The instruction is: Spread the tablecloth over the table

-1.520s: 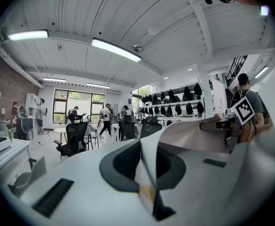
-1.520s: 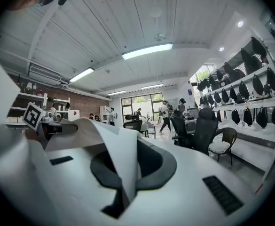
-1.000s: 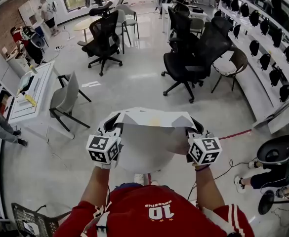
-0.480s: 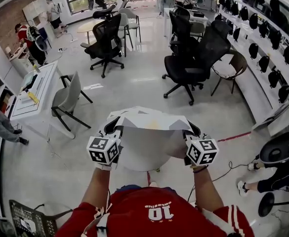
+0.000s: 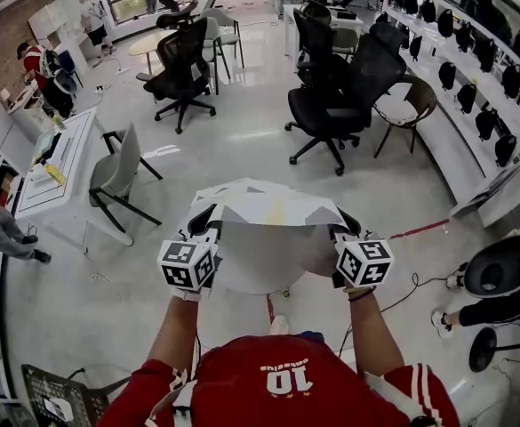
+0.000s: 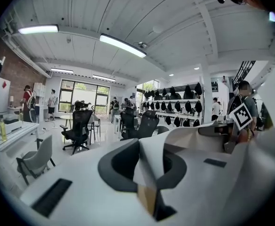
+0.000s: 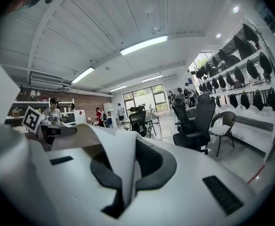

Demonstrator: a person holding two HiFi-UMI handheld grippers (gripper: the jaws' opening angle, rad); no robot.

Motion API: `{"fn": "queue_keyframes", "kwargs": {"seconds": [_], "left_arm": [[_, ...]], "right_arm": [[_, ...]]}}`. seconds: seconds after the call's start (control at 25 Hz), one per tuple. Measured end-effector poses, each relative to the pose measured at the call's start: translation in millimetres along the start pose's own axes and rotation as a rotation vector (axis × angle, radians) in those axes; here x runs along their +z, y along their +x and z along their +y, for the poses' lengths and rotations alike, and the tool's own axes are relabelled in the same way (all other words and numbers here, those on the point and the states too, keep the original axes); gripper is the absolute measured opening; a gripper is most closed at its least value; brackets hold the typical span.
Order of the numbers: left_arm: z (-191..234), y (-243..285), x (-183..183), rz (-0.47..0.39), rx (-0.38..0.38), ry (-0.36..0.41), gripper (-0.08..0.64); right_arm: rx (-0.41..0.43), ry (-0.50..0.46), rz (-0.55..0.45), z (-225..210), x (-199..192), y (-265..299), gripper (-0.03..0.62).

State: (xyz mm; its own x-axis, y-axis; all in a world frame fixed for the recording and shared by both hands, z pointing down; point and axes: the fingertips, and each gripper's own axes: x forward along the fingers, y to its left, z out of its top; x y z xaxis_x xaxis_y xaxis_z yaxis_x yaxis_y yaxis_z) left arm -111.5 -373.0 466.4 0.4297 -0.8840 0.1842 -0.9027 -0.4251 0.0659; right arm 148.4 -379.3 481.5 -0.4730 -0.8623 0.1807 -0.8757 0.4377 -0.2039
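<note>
Nearest, at chest height: left gripper [image 6: 145, 169], jaws narrow and opening, a fold of the white tablecloth [image 5: 268, 210] between the pads and pinched there. Beside it, right gripper [image 7: 128, 173], clamped tight on the other end of the same upper edge. Between the two, cloth stretched in creased, angular folds, the rest hanging below, clear of the ground.

Judged light, thin and limp: no stiffness to push with, likely to sag, double over on itself or slide out of a loosening pinch. Best taken at the corners or along one hem, both ends at once, kept taut while lowering. Risk on the left side: that end dropping as the pads part.

No table under the cloth to be made out. Farther off, pale glossy floor [image 5: 242, 140], then black office chairs [image 5: 331, 96], and a white desk [image 5: 60, 163] away at the left.
</note>
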Motion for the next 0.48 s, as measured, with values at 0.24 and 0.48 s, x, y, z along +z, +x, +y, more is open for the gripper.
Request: {"fn": "queue_keyframes", "kwargs": {"seconds": [0.24, 0.48], "left_arm": [[9.2, -24.8, -31.0, 0.04, -0.033, -0.067, 0.037], [7.7, -44.6, -60.1, 0.103, -0.041, -0.07, 0.051]], "right_arm": [[0.005, 0.024, 0.051, 20.5, -28.7, -12.1, 0.017], [-0.007, 0.023, 0.107, 32.5, -56.6, -29.4, 0.017]]}}
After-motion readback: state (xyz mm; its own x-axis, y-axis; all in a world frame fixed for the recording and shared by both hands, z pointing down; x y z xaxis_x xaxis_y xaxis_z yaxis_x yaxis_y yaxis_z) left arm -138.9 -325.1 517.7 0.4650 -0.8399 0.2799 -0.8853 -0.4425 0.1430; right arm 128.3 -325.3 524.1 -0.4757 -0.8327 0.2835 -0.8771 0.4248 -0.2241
